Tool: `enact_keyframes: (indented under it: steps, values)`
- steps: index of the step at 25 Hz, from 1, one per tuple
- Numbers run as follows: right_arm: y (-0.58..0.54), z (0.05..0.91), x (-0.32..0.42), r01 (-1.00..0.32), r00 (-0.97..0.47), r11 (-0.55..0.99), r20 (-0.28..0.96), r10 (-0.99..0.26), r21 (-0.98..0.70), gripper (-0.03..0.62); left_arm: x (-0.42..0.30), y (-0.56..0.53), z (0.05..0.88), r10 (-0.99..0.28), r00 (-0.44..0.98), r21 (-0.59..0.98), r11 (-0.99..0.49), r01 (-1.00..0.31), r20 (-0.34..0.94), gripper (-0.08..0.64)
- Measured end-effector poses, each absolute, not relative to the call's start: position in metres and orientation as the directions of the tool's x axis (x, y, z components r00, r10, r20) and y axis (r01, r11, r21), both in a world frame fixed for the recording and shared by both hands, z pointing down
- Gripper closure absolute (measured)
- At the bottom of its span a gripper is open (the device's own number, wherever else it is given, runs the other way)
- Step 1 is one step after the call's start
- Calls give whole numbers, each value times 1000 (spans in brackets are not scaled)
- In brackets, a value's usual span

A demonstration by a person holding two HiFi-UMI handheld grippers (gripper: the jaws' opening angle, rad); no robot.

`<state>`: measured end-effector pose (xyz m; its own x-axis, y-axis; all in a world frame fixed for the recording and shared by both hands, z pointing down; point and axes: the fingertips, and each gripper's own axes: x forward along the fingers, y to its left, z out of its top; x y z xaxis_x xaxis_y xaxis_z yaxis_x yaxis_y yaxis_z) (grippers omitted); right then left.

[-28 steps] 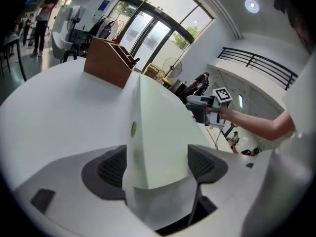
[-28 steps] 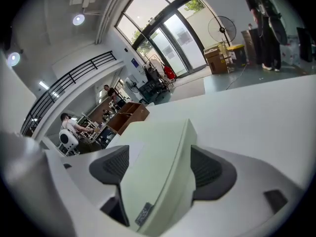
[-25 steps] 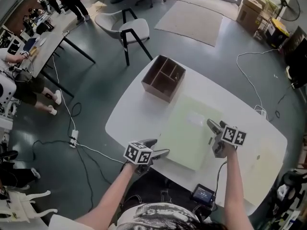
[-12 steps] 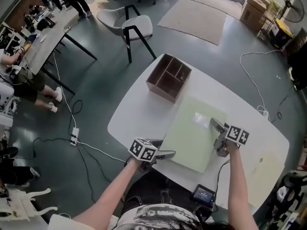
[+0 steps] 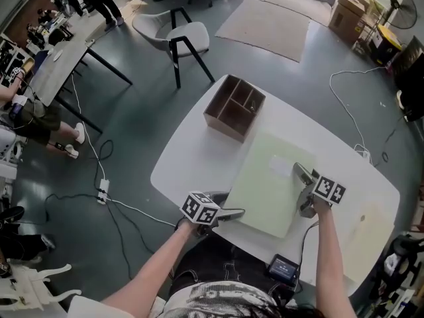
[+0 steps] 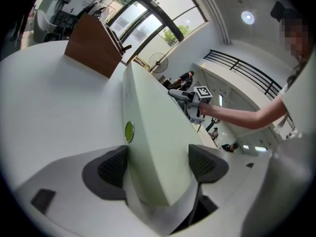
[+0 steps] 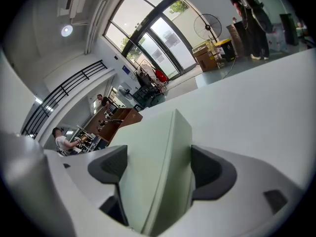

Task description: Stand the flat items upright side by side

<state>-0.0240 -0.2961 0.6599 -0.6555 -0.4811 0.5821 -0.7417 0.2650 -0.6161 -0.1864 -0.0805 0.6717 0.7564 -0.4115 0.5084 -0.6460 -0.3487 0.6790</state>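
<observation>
Forearms outstretched; left gripper (image 5: 228, 212), right gripper (image 5: 299, 171) clamp green board (image 5: 265, 184) edges.

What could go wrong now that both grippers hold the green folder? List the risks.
1. The left gripper and right gripper each pinch only an edge of the wide green folder; lifted, it may sag, twist or slip.
2. The wooden box sits near the far edge of the table and looks smaller than the folder; a push might shove or tip it.

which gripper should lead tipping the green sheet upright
Probably right: the right gripper clamps the green sheet along its side edge; the left gripper pinches only its near corner.
</observation>
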Motion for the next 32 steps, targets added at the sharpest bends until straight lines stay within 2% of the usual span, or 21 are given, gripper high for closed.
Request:
enact_keyframes:
  steps: [14, 20, 32]
  values:
    - [-292, 584, 1, -787, -593, 333, 486, -642, -520, 198, -175, -105, 655, -349, 762, 486, -609, -627, 545, 167]
    - [-292, 534, 20, -792, -560, 340, 382, -735, -508, 230, -168, -130, 647, -339, 748, 365, -711, -601, 570, 163]
    - [-260, 451, 40, -840, -504, 404, 244, -828, -363, 257, -154, -197, 641, -357, 660, 63, -850, -523, 661, 160]
